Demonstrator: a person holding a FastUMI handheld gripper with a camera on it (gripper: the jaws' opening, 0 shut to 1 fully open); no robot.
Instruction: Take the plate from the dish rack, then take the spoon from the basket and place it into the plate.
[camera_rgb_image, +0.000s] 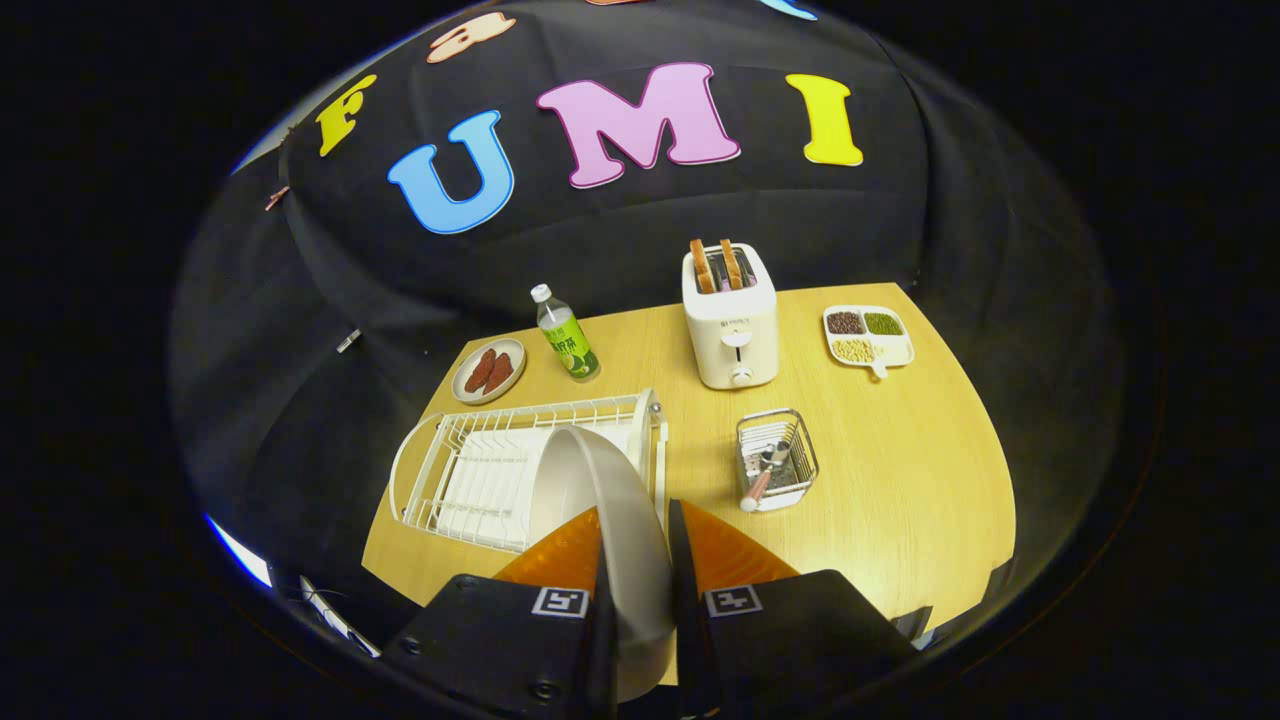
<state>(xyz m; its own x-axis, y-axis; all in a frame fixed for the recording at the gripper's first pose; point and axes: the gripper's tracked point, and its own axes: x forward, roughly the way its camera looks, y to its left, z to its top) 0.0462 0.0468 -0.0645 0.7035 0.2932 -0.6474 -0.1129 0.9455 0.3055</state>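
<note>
Pinching the plate (600, 500) on edge, the gripper (640, 560) hides its lower rim, seemingly above the dish rack (450, 470).

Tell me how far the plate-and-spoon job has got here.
Done: the gripper is shut on the plate, lifted edge-on above the dish rack. In hand: carrying the plate off. Left: setting it on the table, then moving the spoon, lying in the basket, onto it.
</note>
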